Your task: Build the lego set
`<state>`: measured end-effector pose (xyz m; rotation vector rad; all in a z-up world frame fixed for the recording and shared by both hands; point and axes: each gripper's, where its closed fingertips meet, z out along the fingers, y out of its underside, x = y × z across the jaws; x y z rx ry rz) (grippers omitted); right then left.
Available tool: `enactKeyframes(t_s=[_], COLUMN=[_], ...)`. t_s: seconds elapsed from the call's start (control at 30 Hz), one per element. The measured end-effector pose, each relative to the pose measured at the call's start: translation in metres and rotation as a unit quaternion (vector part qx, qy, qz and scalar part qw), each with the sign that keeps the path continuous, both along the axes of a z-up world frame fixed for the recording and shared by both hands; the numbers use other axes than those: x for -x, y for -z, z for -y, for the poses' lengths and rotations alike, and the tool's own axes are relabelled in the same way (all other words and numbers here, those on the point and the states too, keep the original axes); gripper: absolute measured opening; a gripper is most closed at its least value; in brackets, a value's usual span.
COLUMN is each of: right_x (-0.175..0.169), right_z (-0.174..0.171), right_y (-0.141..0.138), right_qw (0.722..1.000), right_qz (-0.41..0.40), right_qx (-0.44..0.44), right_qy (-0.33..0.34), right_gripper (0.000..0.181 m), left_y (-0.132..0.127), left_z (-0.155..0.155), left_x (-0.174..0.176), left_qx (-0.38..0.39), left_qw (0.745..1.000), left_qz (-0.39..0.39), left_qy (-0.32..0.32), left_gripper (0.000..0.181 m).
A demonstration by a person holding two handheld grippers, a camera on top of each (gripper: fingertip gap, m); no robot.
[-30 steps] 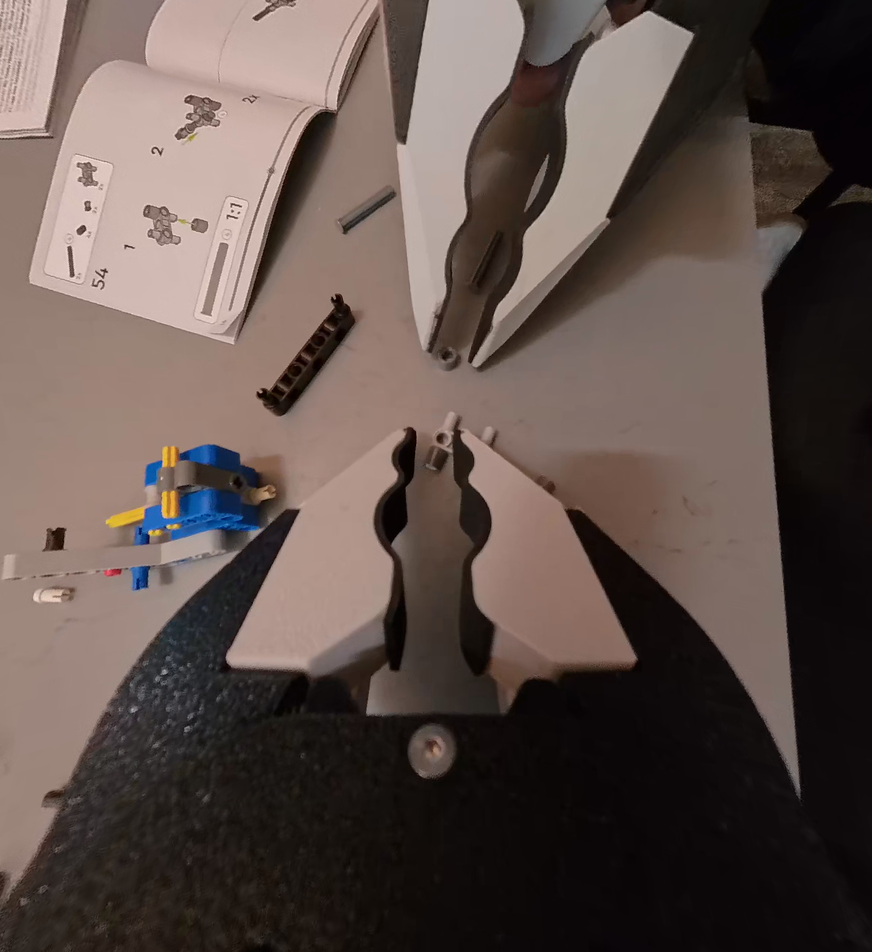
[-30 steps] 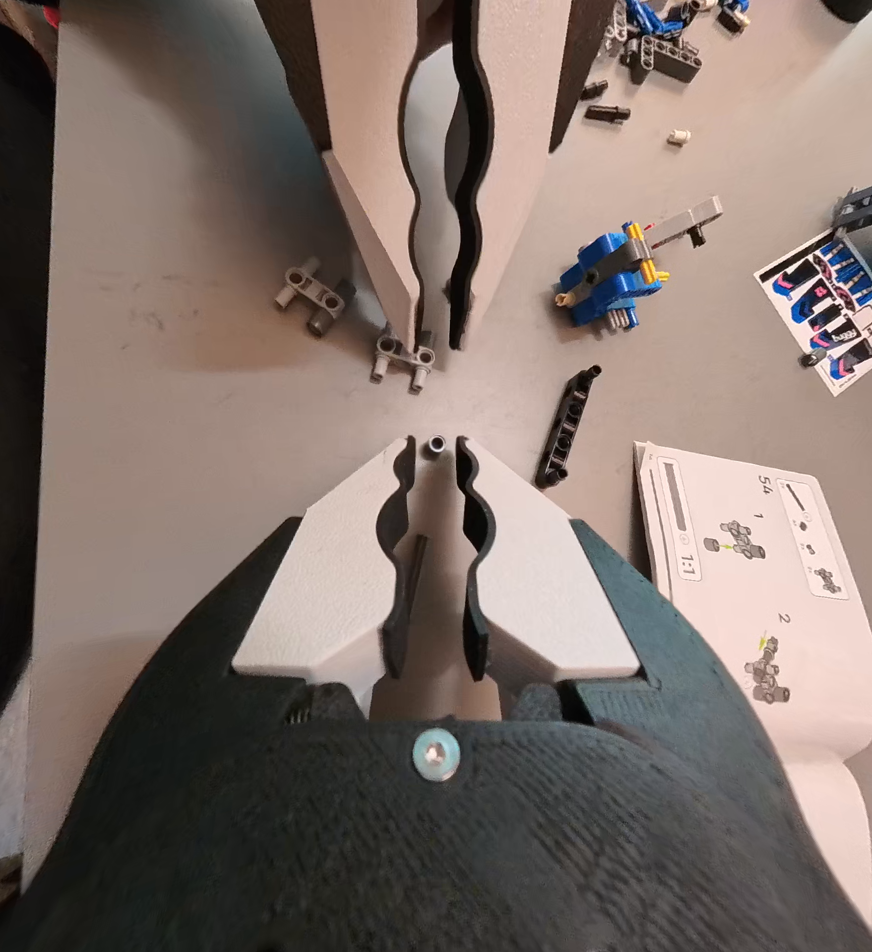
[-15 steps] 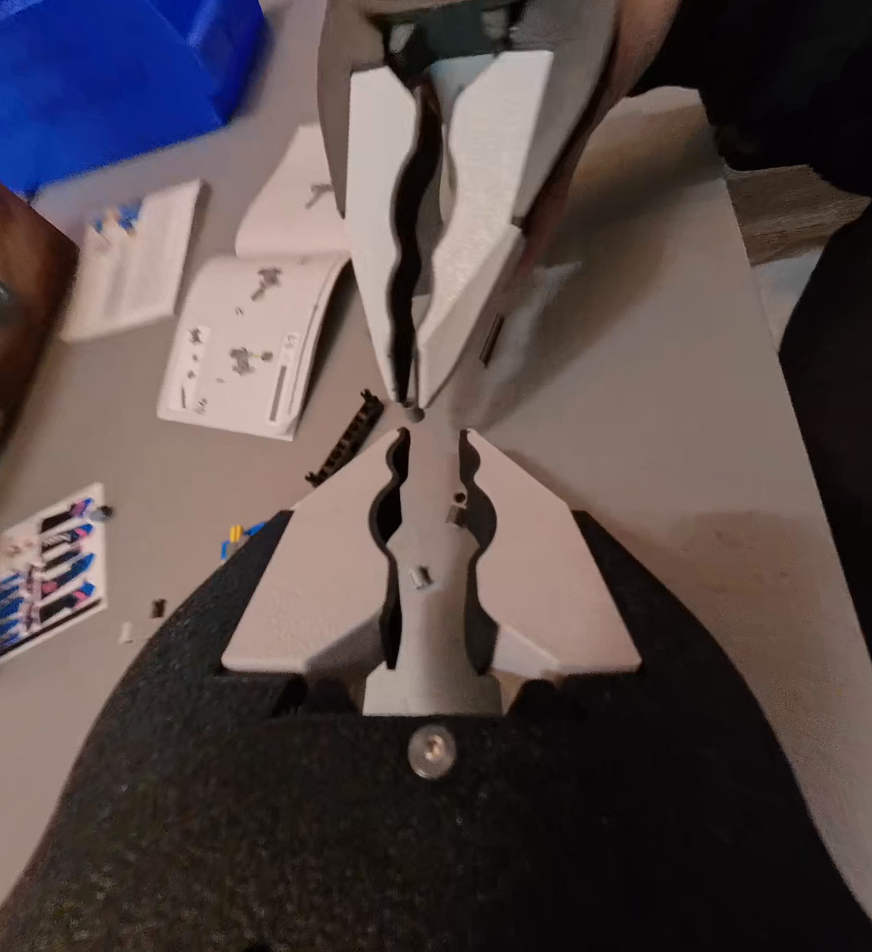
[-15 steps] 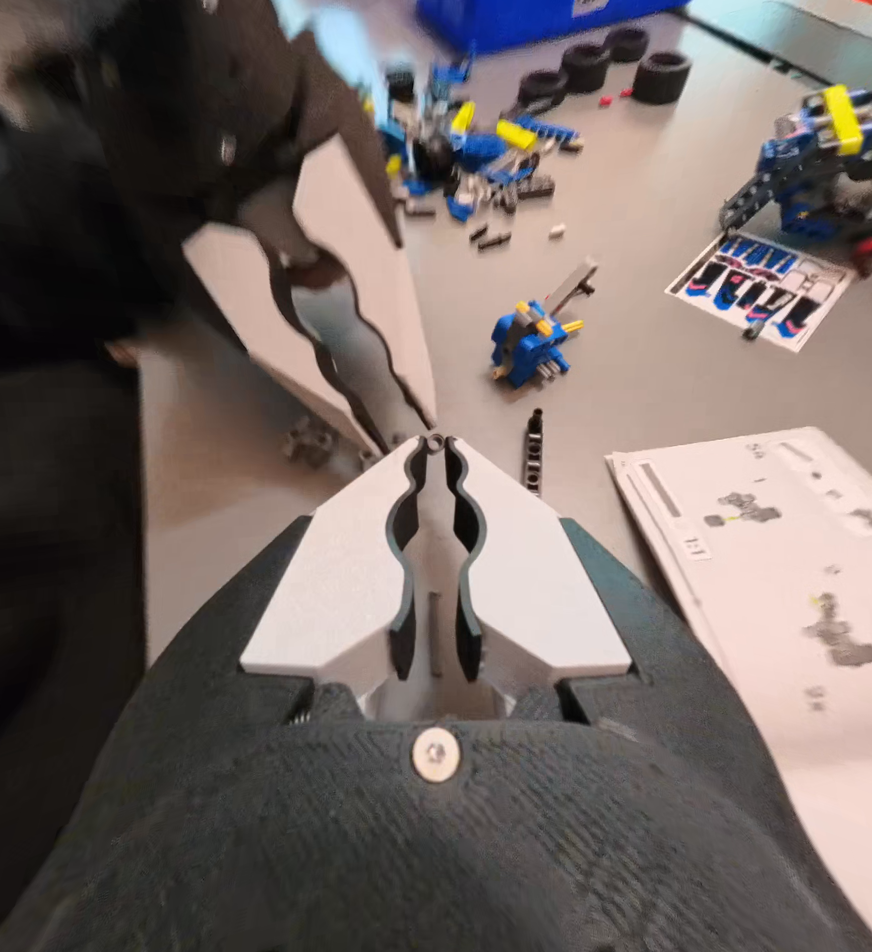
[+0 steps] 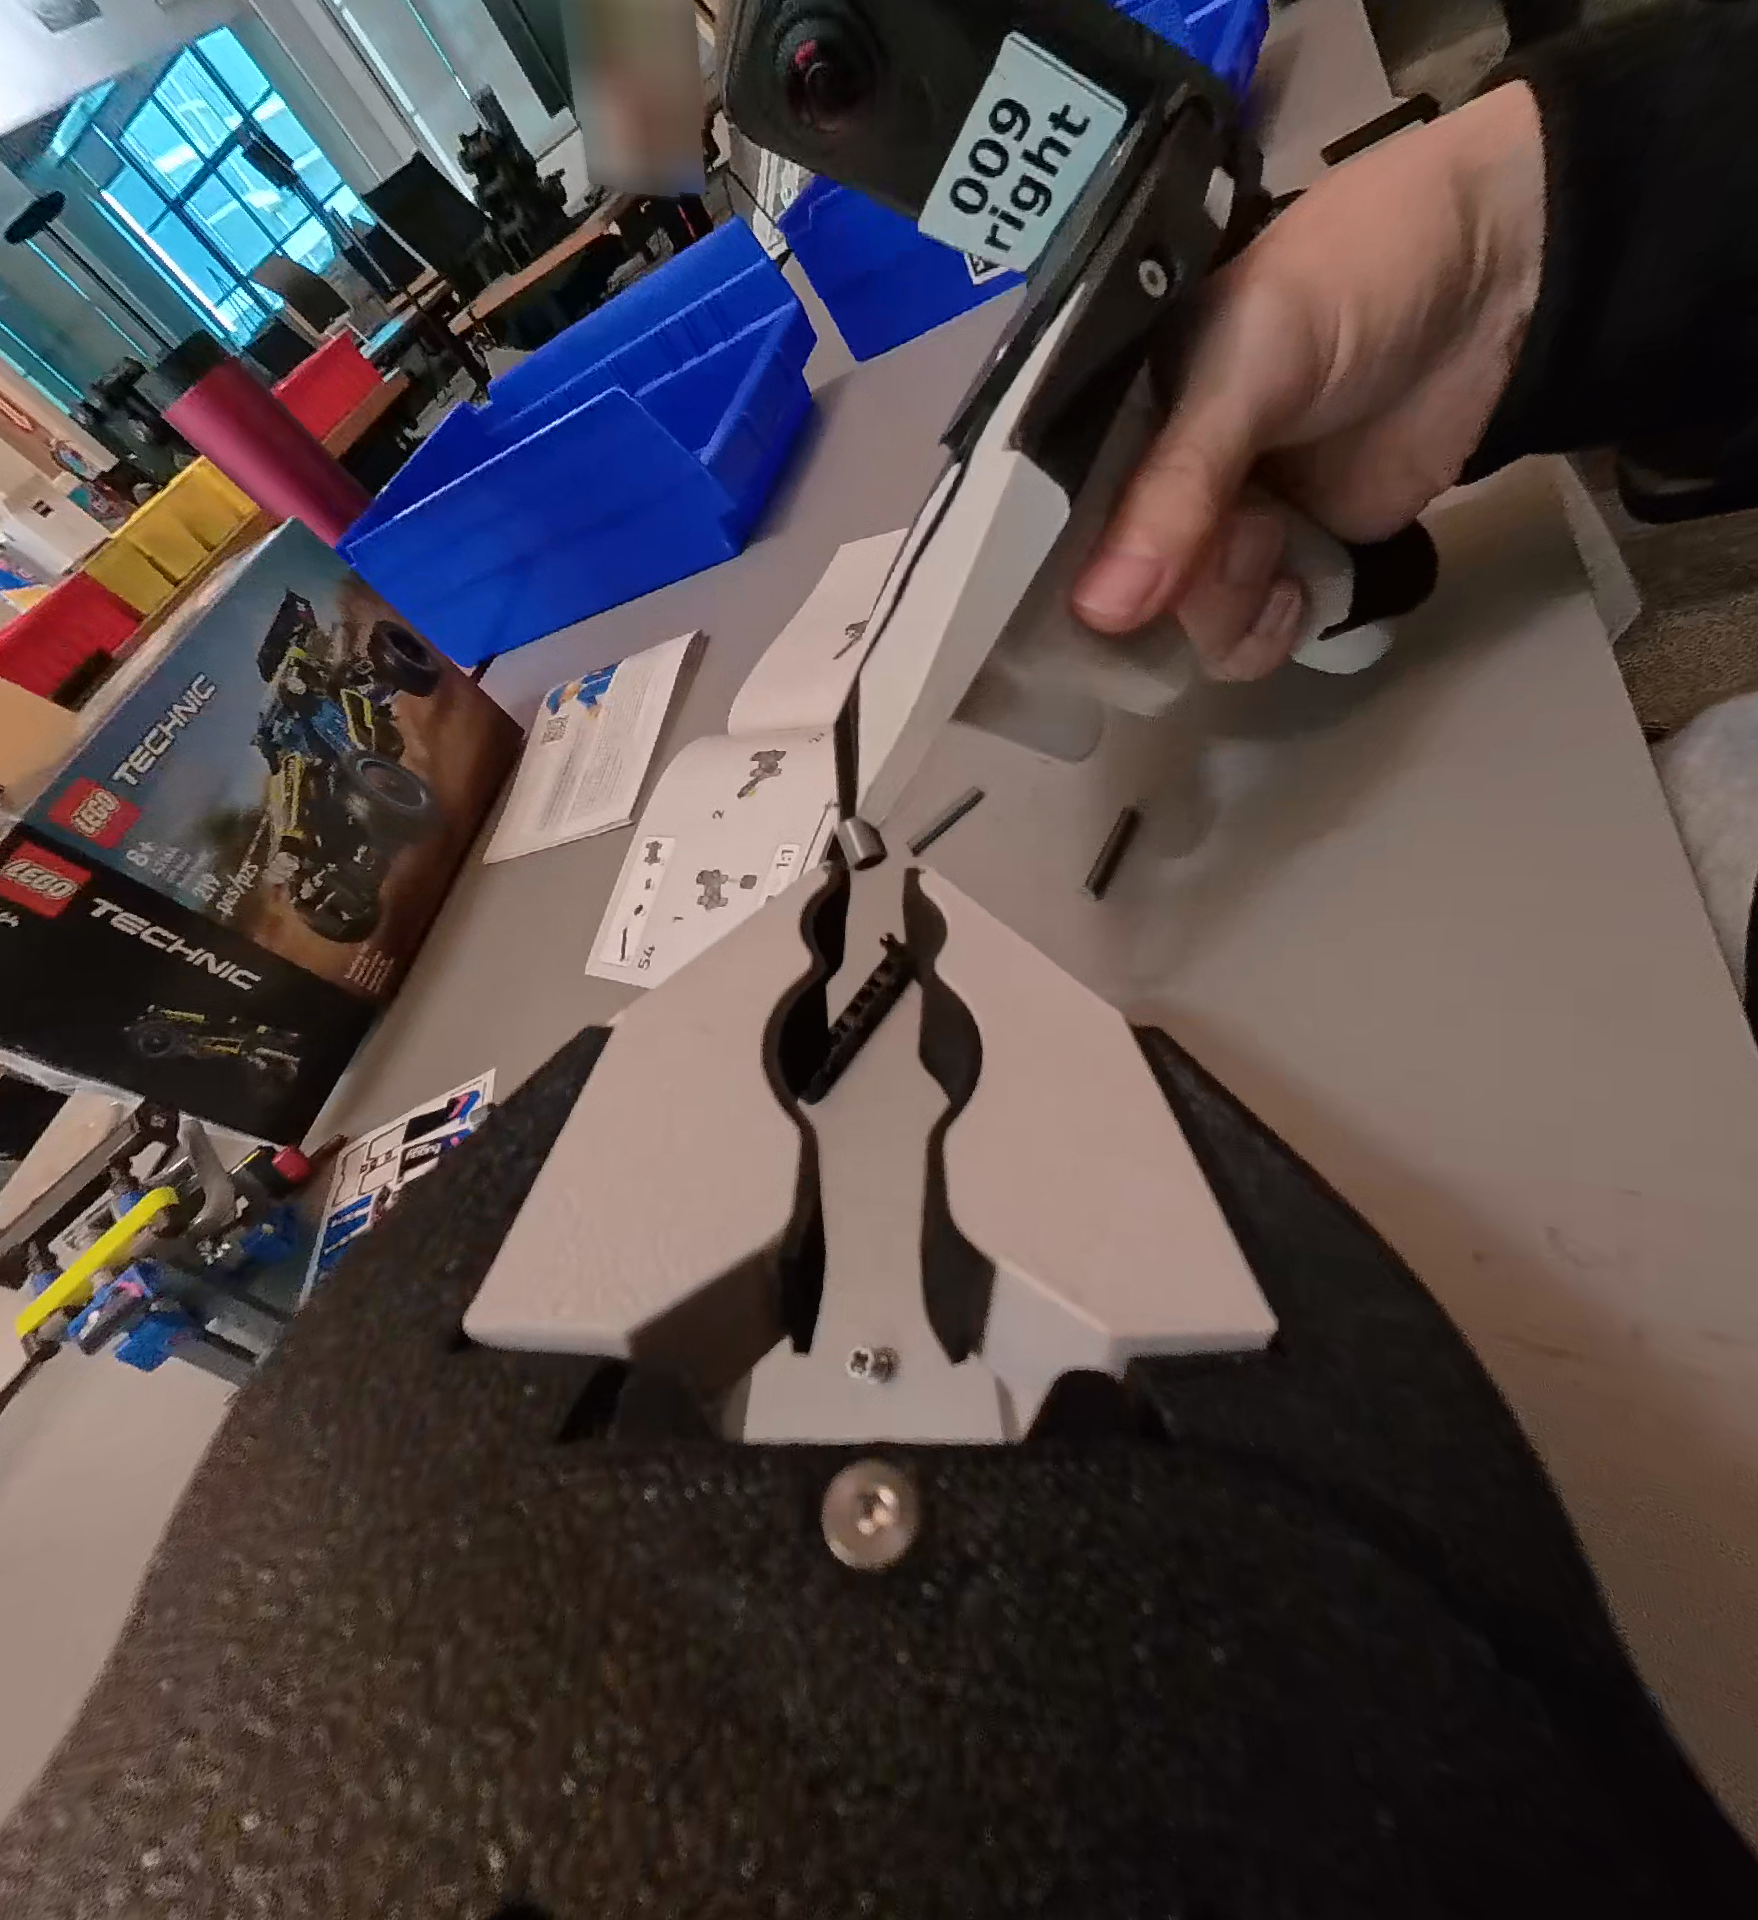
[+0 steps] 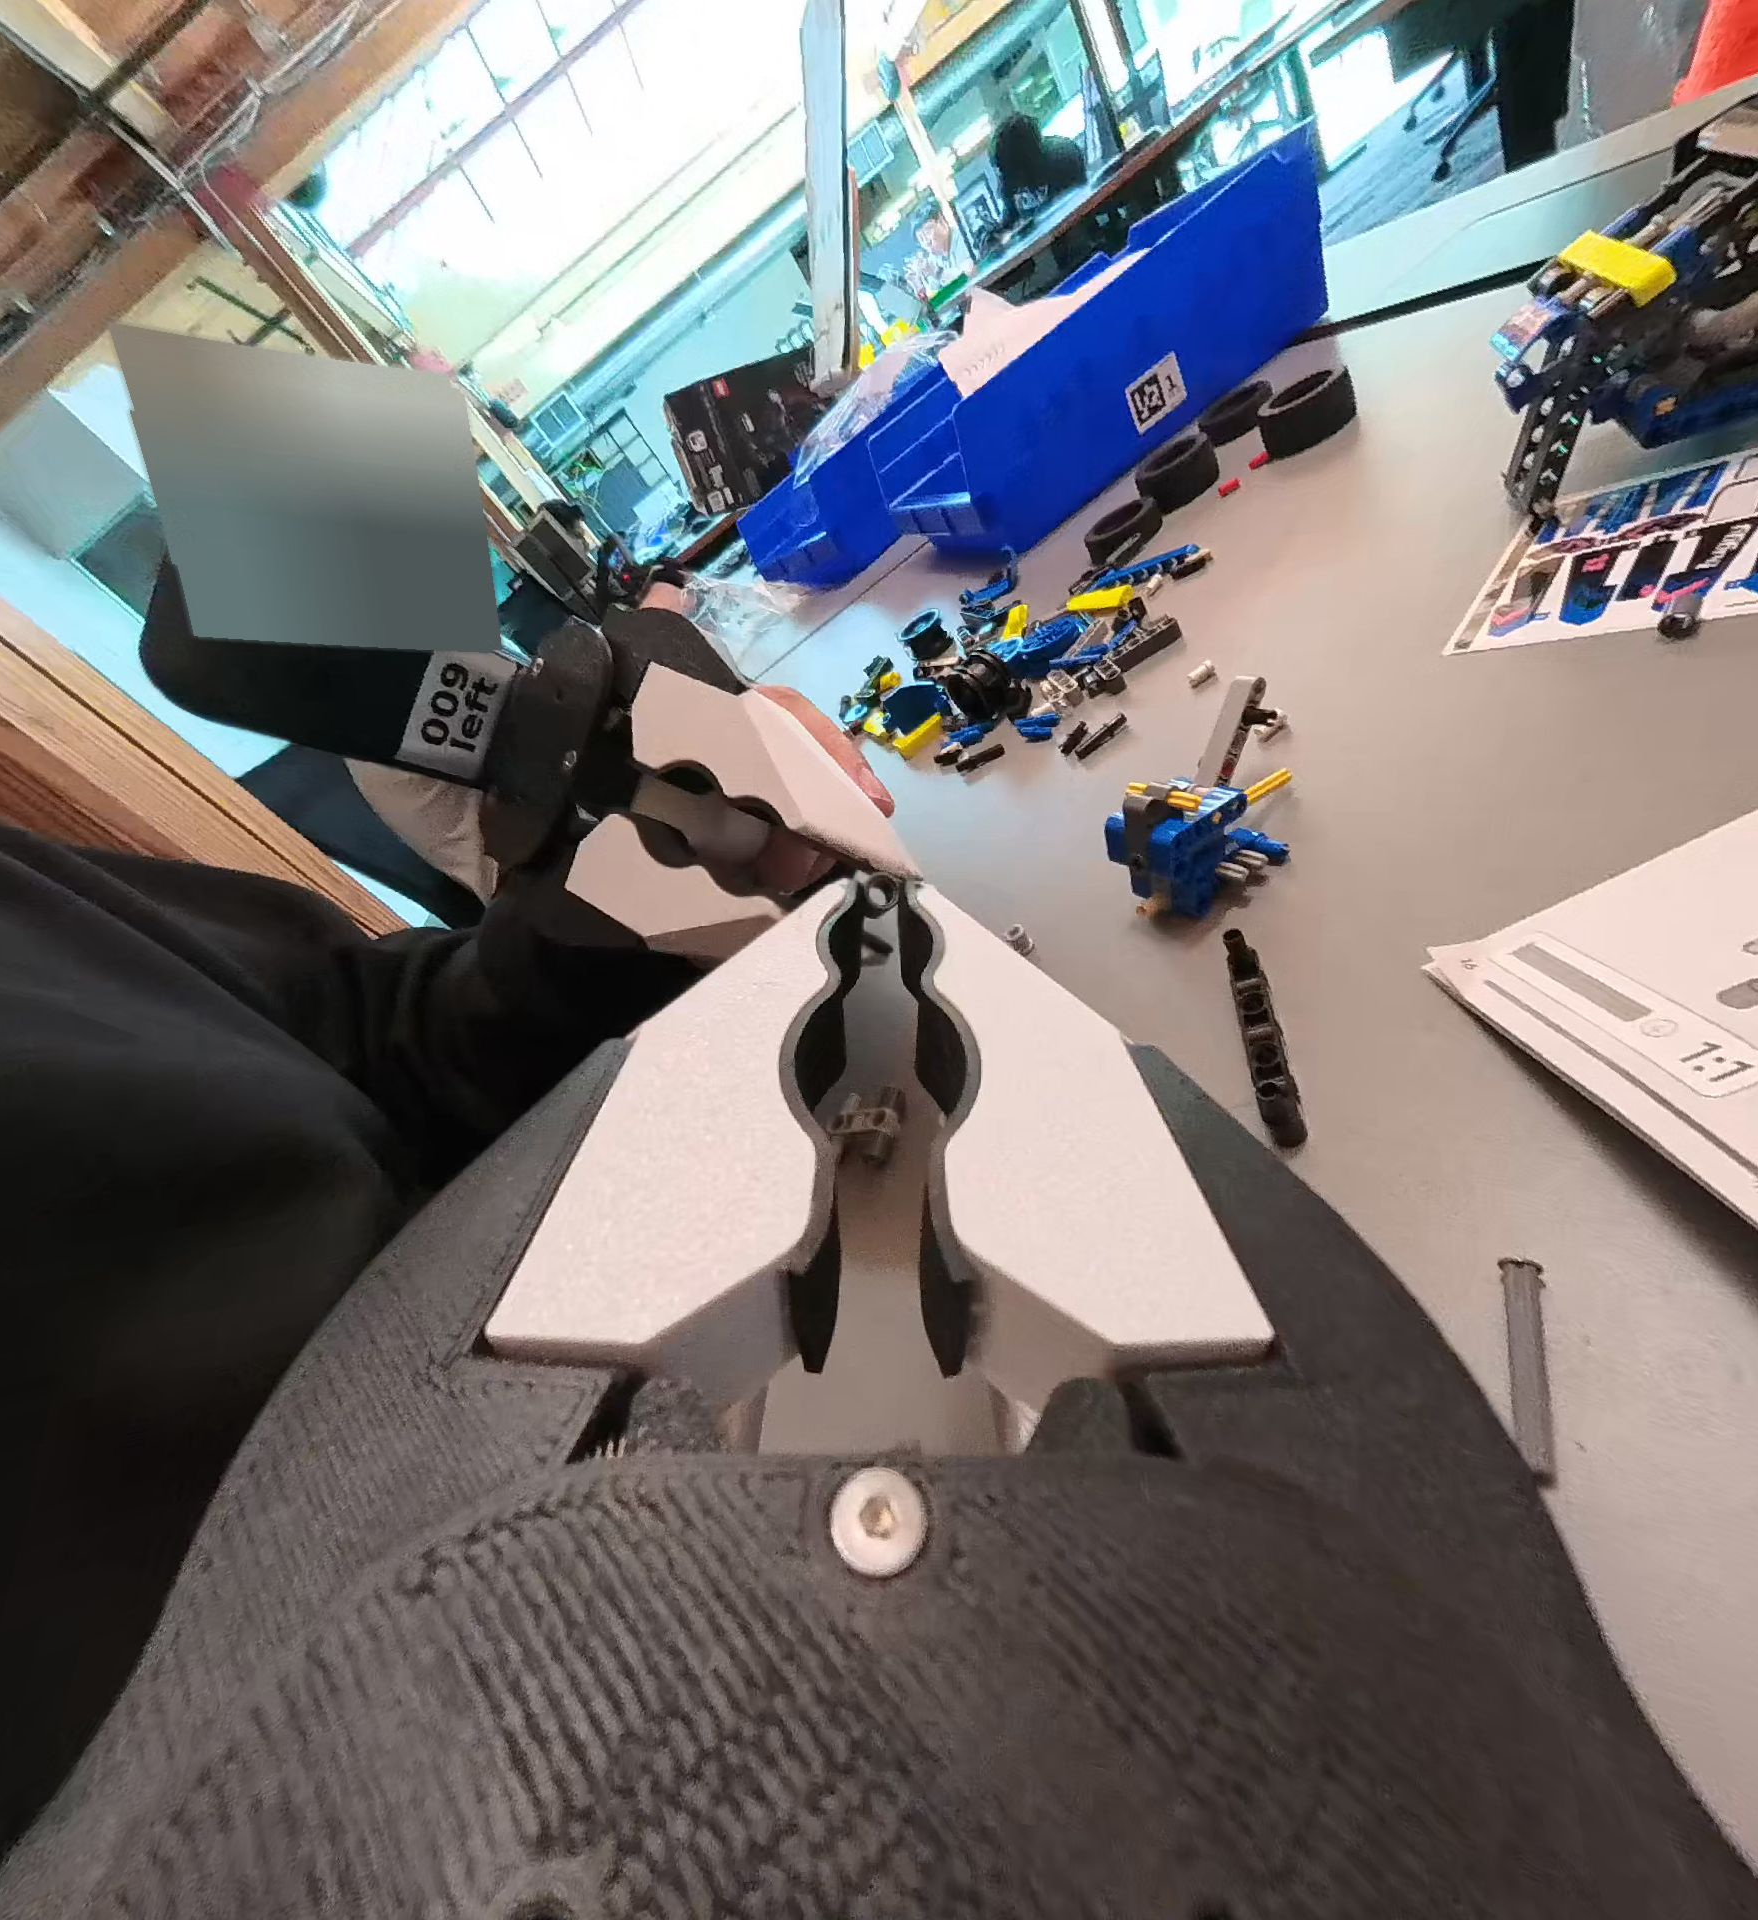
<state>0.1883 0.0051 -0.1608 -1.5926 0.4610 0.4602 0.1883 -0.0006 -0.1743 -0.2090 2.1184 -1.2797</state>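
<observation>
Right wrist view: right gripper (image 6: 880,896) clamped on small grey bush (image 6: 880,891), raised off worktop (image 6: 1477,831) toward left gripper (image 5: 867,883), fingers apart, presumably for handover.

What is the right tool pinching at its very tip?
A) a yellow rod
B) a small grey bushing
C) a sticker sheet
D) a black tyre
B: the right tool is shut on a small grey bushing, held up off the grey table close to the left tool's tips.
</observation>
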Motion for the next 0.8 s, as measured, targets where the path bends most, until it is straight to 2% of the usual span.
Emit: enactKeyframes(t_s=[0.27, 0.6, 0.8], right_x=[0.004, 0.010, 0.004], right_z=[-0.002, -0.003, -0.003], right_y=[-0.006, -0.006, -0.002], right_qw=[0.999, 0.999, 1.000], right_qz=[-0.027, -0.034, -0.016], right_qx=[-0.026, -0.030, -0.017], right_qy=[-0.007, -0.028, -0.009], right_gripper=[0.004, 0.005, 0.004], left_y=[-0.008, -0.009, -0.005], left_z=[-0.001, -0.004, -0.004], left_x=[0.000, 0.002, 0.001], left_qx=[0.002, -0.057, -0.062], left_qw=[0.999, 0.992, 0.992], left_qz=[0.037, 0.116, 0.113], left_qy=[-0.002, 0.017, 0.011], left_gripper=[0.003, 0.000, 0.000])
